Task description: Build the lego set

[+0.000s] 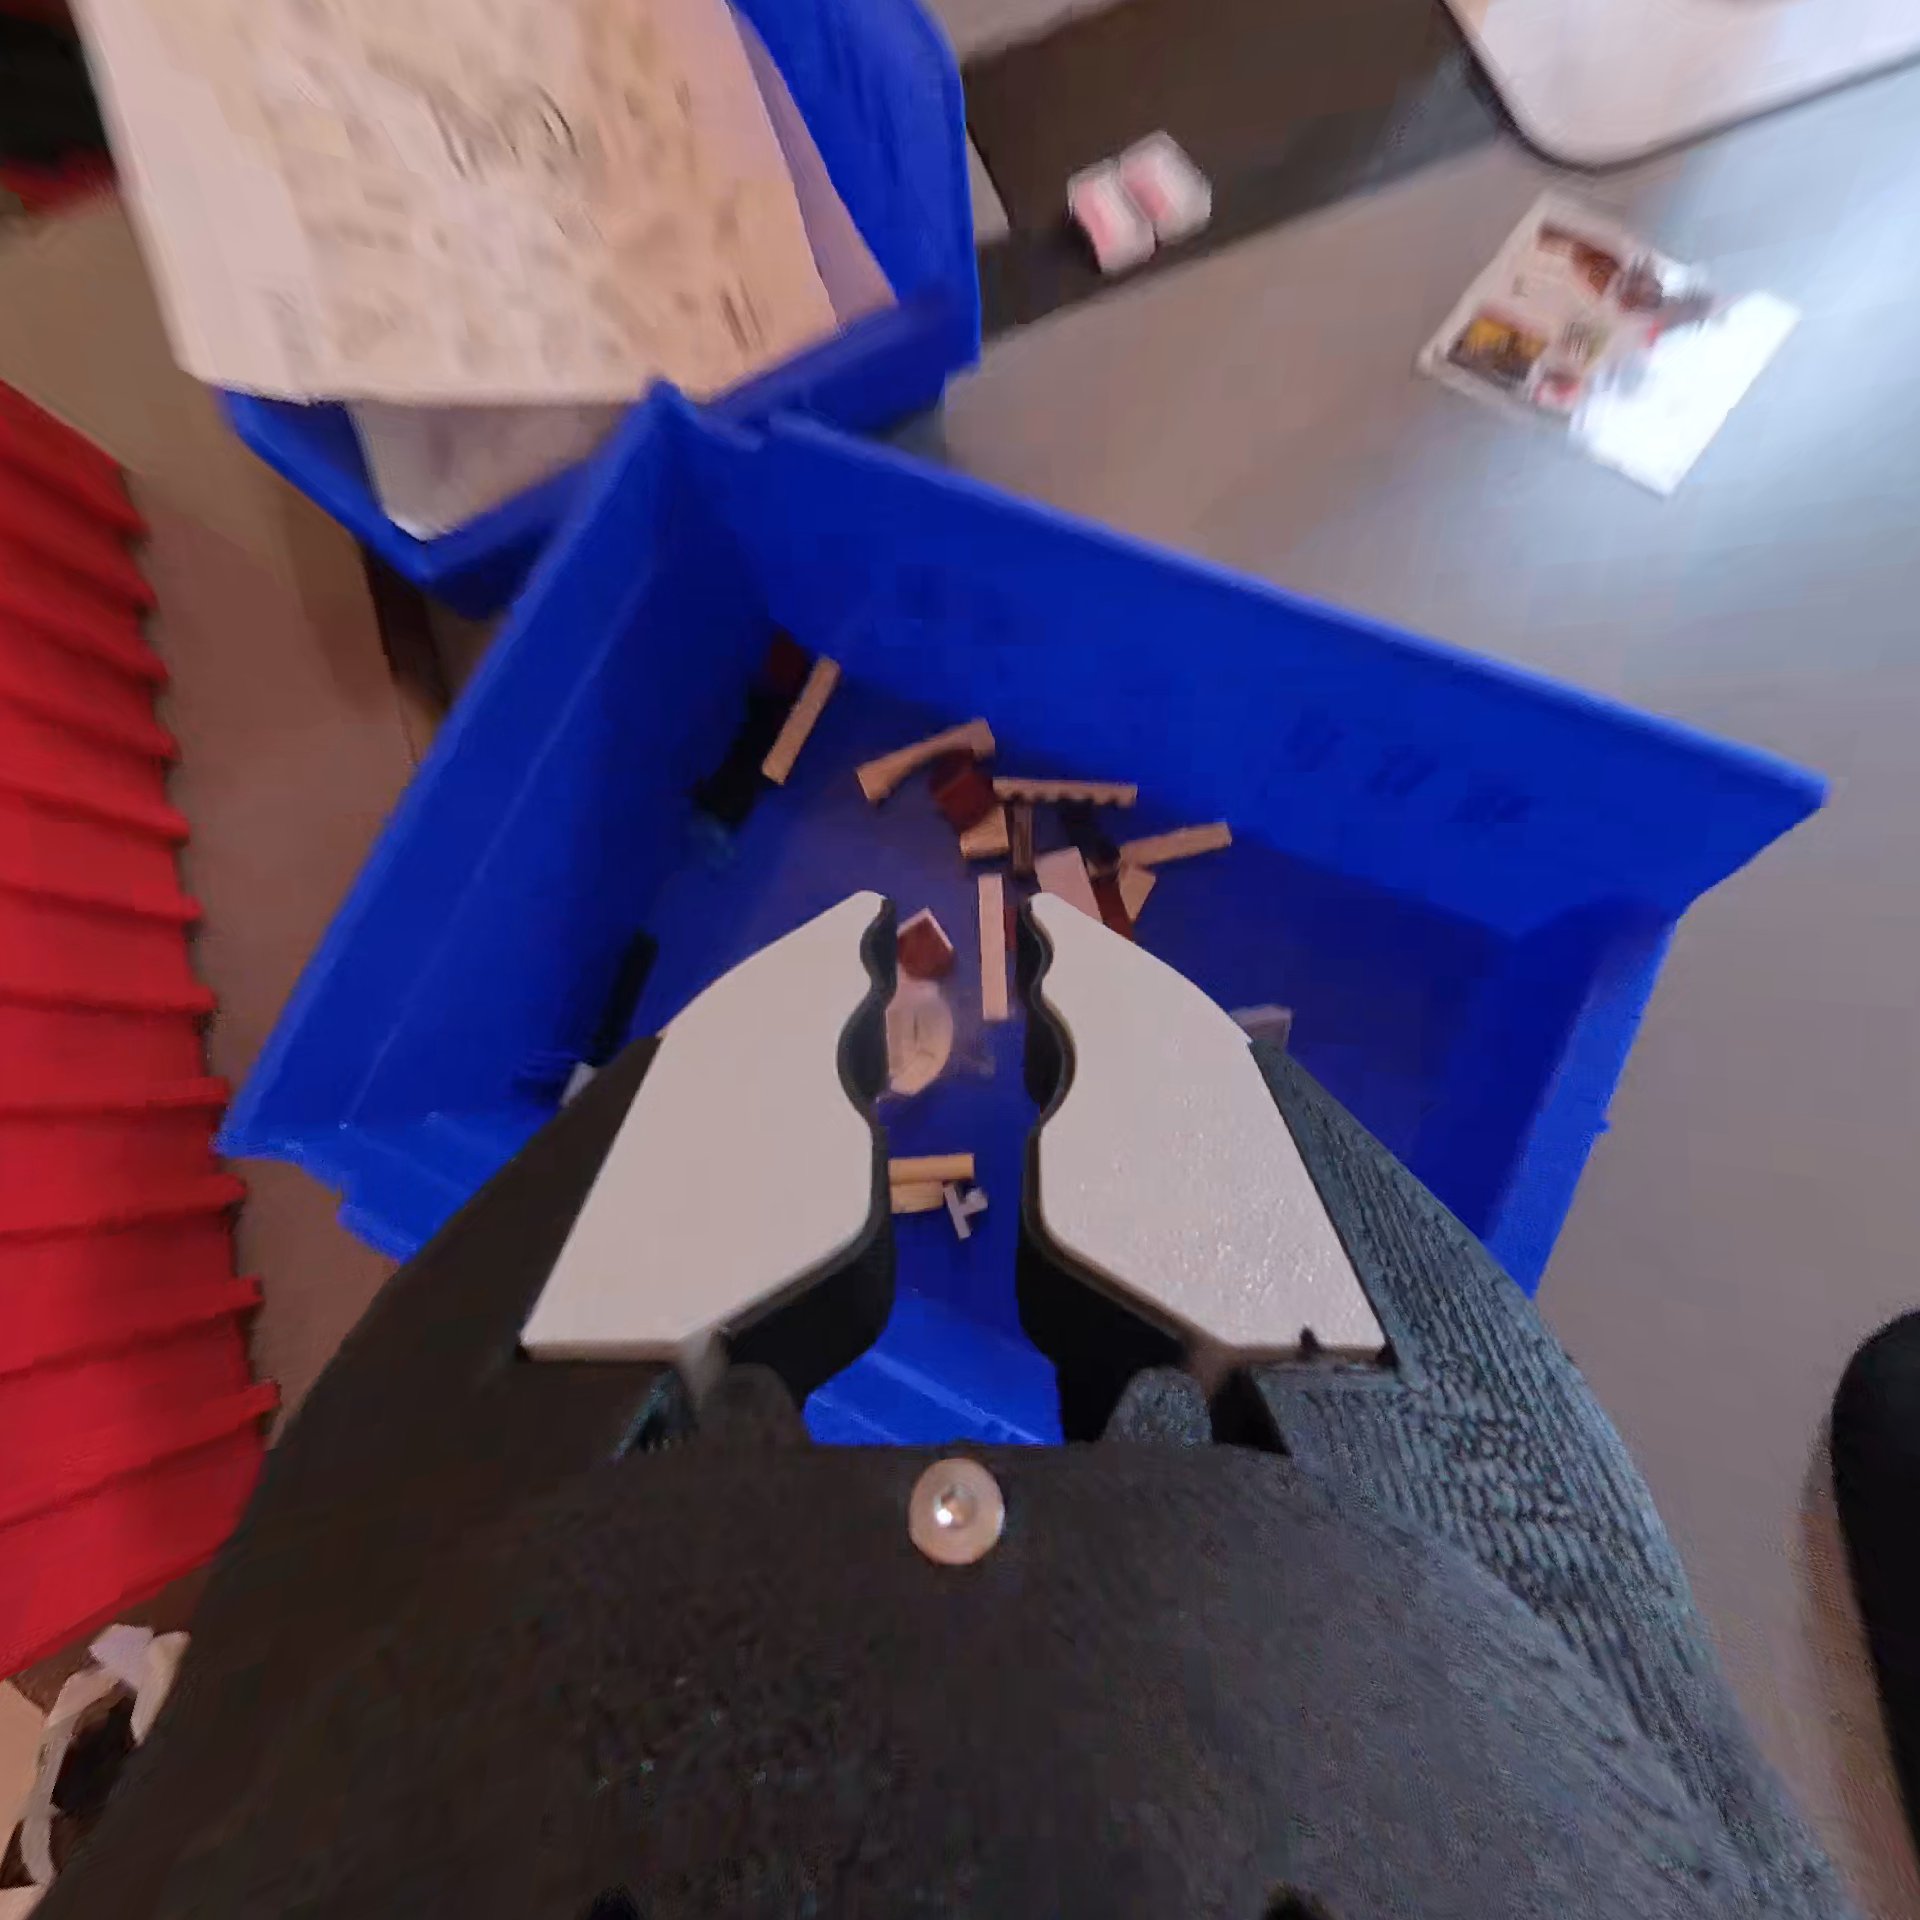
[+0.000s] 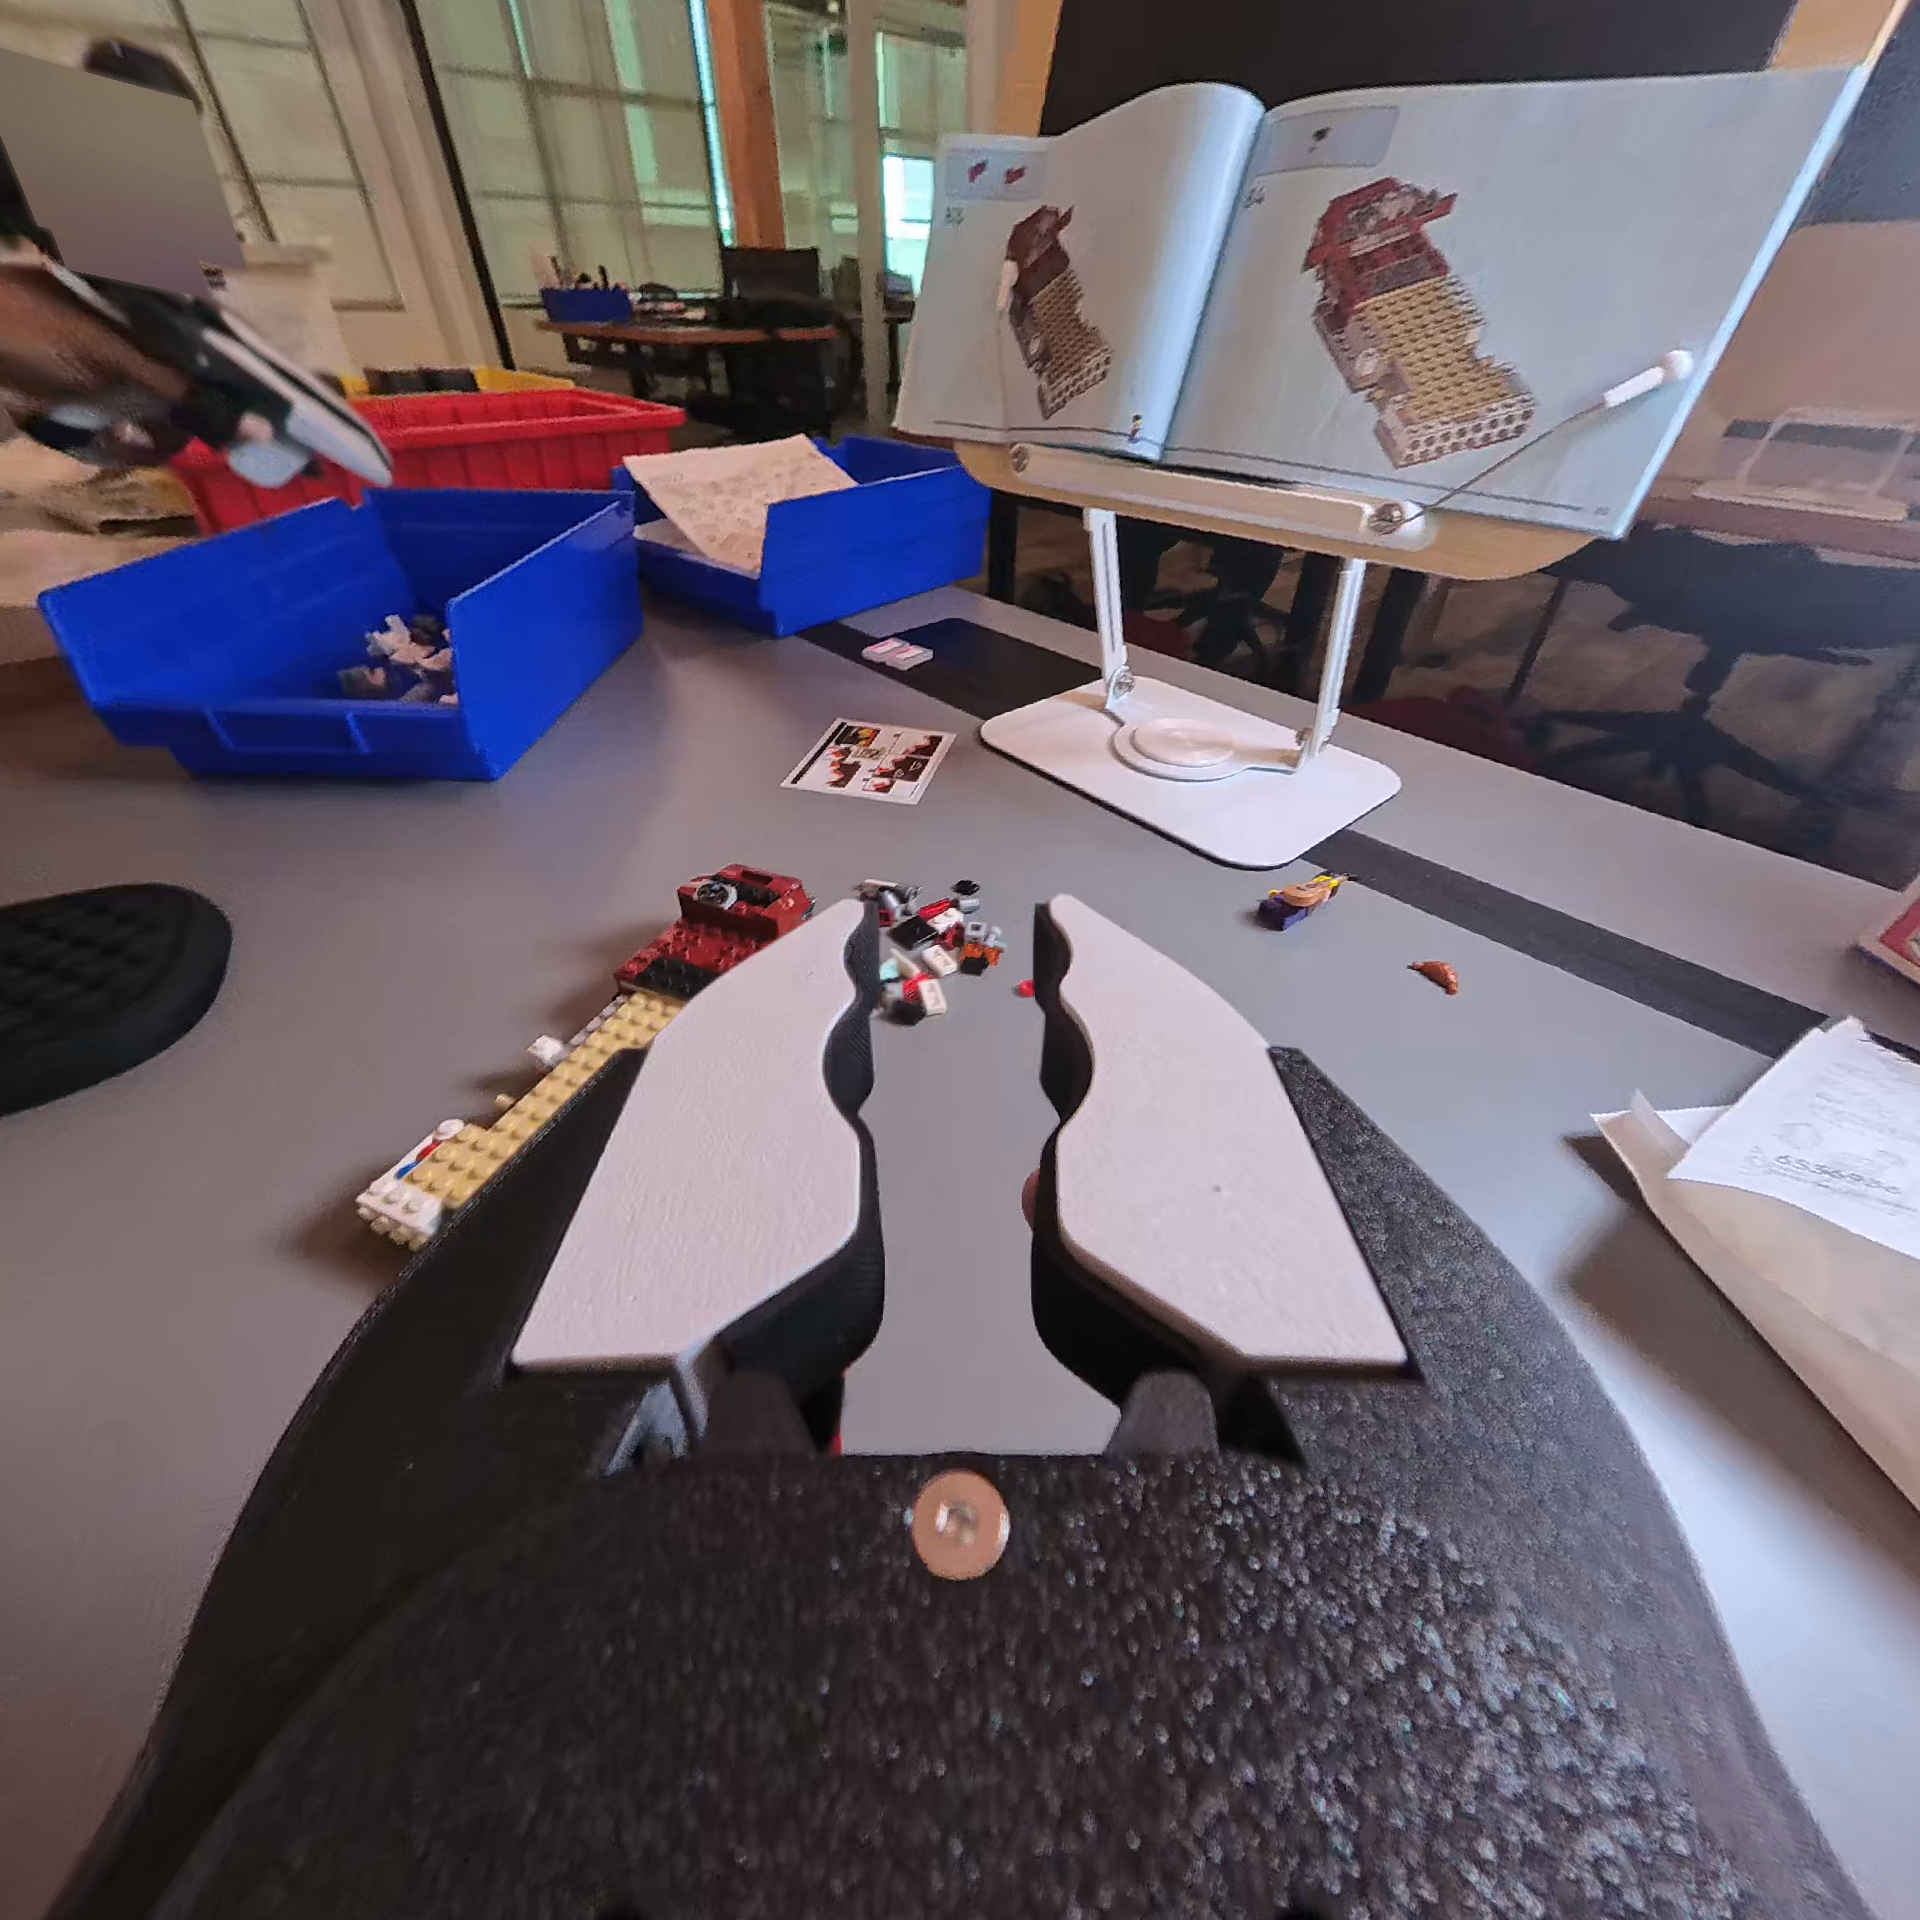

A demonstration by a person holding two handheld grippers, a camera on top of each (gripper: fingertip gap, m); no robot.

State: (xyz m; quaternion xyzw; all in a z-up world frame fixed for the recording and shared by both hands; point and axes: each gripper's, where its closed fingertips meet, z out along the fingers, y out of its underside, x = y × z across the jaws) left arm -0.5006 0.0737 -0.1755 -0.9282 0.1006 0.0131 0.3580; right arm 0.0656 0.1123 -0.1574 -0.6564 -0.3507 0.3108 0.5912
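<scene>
While the left gripper hangs over the nearer blue bin, its two grey fingers stand a little apart with nothing pinched between them. Showing through the gap are loose building pieces on the bin floor: a small dark red piece close to the left fingertip, a pale rounded piece just behind it, and a slim tan strip whose long axis runs nearly straight ahead, in line with the fingers and closer to the right one. More tan and dark red pieces lie in a scatter farther forward, toward the bin's far wall. I cannot tell whether the fingertips touch any of them; the view is blurred.

A second blue bin with a printed sheet sits beyond the first, and a red ribbed bin is to the left.

Over on the grey table, the right gripper is also open and bare. A small heap of tiny mixed pieces lies just ahead of it, nearer the left fingertip, with one red dot of a piece by the right. The half-built dark red and tan model stretches diagonally to its left, partly hidden under the left finger. Farther off stands an open booklet on a white stand, with a small sticker sheet between it and the bins.
</scene>
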